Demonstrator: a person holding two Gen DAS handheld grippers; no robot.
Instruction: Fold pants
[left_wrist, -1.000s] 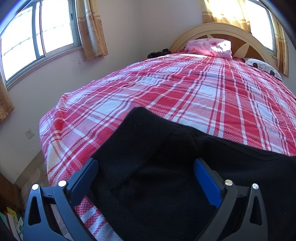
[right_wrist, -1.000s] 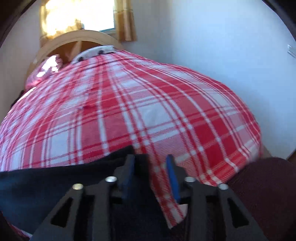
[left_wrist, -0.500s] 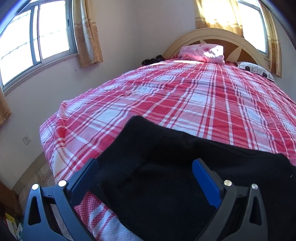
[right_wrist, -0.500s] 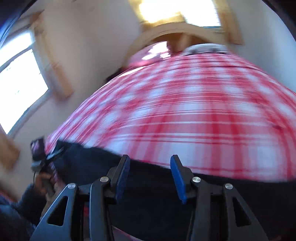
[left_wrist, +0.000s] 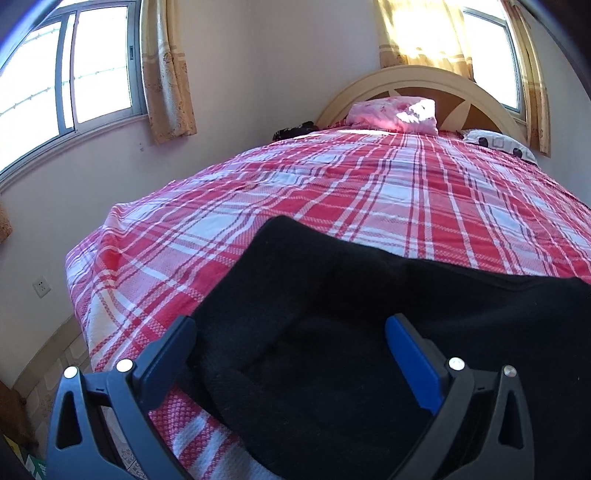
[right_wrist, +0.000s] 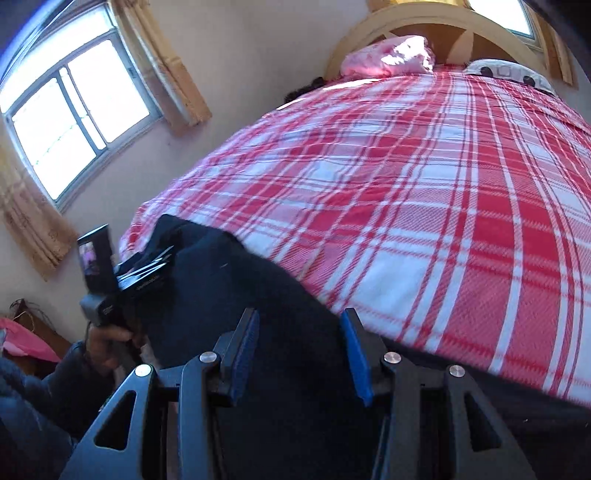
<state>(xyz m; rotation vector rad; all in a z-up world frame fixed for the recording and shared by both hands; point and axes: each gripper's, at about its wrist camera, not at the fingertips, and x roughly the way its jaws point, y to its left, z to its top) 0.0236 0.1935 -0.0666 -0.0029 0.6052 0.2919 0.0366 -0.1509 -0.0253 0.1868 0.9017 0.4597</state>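
Pants: black pants (left_wrist: 369, 332) lie on the bed (left_wrist: 369, 192), along its near edge, spread from the 6 o'clock corner out toward 3 o'clock in the left wrist view.
Bed cover: red and white checks, flat and smooth.
Left hand-held gripper (left_wrist: 291, 354): its two blue fingers stand wide apart, with a bunched bit of the pants between them. They do not squeeze it.
Right hand-held gripper (right_wrist: 299, 350): its blue fingers are partly apart, over the dark cloth. I cannot tell if they pinch it.
Person's hand (right_wrist: 107, 339): at 9 o'clock in the right wrist view, in a dark sleeve, it holds the other gripper's handle beside the pants' end.
Pillows: a pink pillow (left_wrist: 395, 114) and a spotted pillow (left_wrist: 498, 142) lie at 12 o'clock by the headboard (left_wrist: 476, 92).
Windows: a bright window (left_wrist: 66, 92) with curtains (left_wrist: 170, 74) is at 10 o'clock.
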